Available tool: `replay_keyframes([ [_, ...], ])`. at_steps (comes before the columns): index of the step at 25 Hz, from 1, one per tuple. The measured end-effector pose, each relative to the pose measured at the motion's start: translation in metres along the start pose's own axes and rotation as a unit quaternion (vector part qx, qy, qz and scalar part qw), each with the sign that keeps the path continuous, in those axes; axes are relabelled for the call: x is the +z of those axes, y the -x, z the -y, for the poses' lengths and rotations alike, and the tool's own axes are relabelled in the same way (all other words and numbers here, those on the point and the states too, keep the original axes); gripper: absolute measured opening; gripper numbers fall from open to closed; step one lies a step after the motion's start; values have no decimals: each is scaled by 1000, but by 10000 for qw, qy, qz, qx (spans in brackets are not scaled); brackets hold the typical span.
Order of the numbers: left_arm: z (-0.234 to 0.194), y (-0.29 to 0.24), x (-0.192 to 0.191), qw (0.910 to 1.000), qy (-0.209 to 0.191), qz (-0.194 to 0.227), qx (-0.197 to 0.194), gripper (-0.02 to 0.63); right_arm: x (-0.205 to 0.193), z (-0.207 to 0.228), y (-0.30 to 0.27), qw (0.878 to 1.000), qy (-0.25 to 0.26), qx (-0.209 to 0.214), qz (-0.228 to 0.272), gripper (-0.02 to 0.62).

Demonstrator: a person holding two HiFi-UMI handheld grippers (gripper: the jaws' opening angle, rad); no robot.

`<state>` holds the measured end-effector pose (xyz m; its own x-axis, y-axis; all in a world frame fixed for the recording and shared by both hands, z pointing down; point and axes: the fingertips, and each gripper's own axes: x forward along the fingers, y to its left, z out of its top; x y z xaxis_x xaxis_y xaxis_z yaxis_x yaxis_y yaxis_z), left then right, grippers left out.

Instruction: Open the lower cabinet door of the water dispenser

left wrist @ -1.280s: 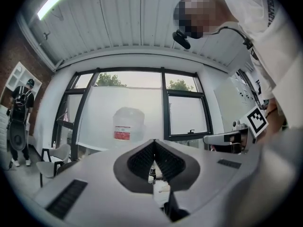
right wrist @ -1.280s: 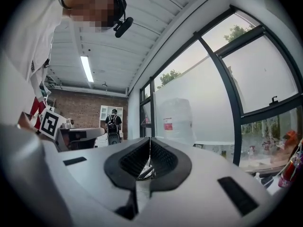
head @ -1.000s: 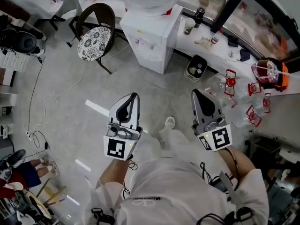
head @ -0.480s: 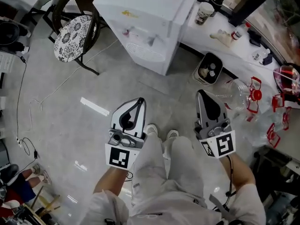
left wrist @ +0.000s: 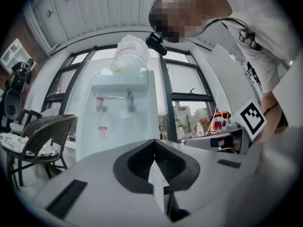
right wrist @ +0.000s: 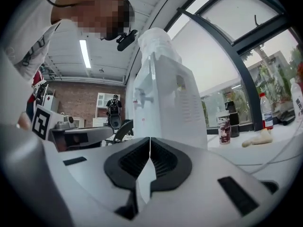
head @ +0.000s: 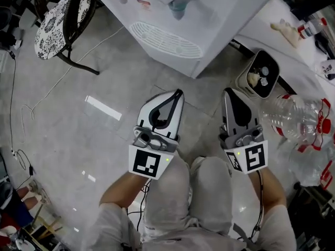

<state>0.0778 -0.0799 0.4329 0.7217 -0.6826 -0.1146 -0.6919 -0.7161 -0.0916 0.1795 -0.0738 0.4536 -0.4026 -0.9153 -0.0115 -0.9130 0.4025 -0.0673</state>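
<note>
The white water dispenser (head: 204, 14) stands at the top of the head view, showing its drip grille (head: 165, 40) and two taps. In the left gripper view its front (left wrist: 118, 126) faces me, with a bottle on top; the lower part of that front is hidden behind my jaws. My left gripper (head: 178, 93) and right gripper (head: 227, 92) hover side by side over the floor, short of the dispenser, both pointing at it. Both are shut and hold nothing. The right gripper view shows the dispenser's side (right wrist: 175, 112) beyond the shut jaw tips (right wrist: 150, 138).
A wicker chair with a patterned cushion (head: 55, 14) stands left of the dispenser. A small waste bin (head: 258, 77) and several empty plastic bottles (head: 293, 116) lie to its right. A thin cable (head: 31, 109) runs over the grey floor. The person's knees (head: 209, 187) are just behind the grippers.
The person has crouched. Both grippers and the head camera have sunk toward the floor and come closer to the dispenser, which now looms larger. Both grippers stayed shut.
</note>
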Motion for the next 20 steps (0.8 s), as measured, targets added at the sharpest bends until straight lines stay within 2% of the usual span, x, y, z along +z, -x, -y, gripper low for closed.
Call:
replay_keyframes([
  [6,-10,-20,-69,9999,3,-119,33,0,-57,1,-30,9996,11,182,206,17],
  [14,-8,-34,-123,9998,-44,-169,-36,0,-109,17,-42,9996,-215,62,195,17],
  [20,-3,-38,-151,9996,-73,-179,-191,0,-143,24,-51,9998,-103,105,115,17],
])
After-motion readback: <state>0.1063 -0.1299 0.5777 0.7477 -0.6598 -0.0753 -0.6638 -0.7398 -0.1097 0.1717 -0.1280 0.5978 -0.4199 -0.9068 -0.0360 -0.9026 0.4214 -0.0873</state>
